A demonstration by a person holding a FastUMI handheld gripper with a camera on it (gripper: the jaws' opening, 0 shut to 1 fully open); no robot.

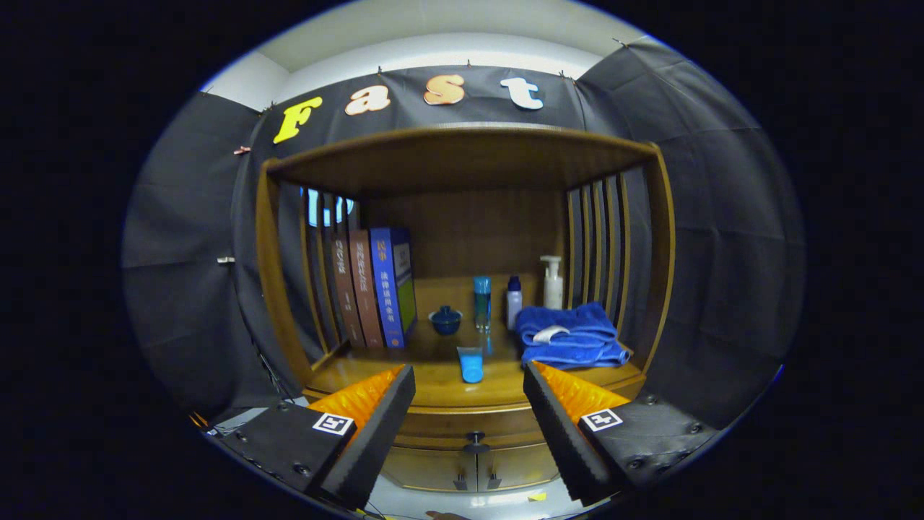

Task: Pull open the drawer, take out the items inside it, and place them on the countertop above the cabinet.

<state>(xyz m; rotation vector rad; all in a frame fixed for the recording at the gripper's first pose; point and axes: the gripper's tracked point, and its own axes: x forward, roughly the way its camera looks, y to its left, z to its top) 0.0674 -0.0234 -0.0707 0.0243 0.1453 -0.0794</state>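
Wooden cabinet in a black-walled booth, drawer shut.

Its knob sits low between the spread, empty fingers; a blue tube lies on the tabletop above, near a towel. That fits drawer unopened or emptied and reclosed. Any pull should run straight on the knob.

- Books stand at the bench's left.
- Towel lies right, pump bottle behind it.
- Tube lies in front, between the spread fingers of the hand-held gripper.
- Drawer is below.
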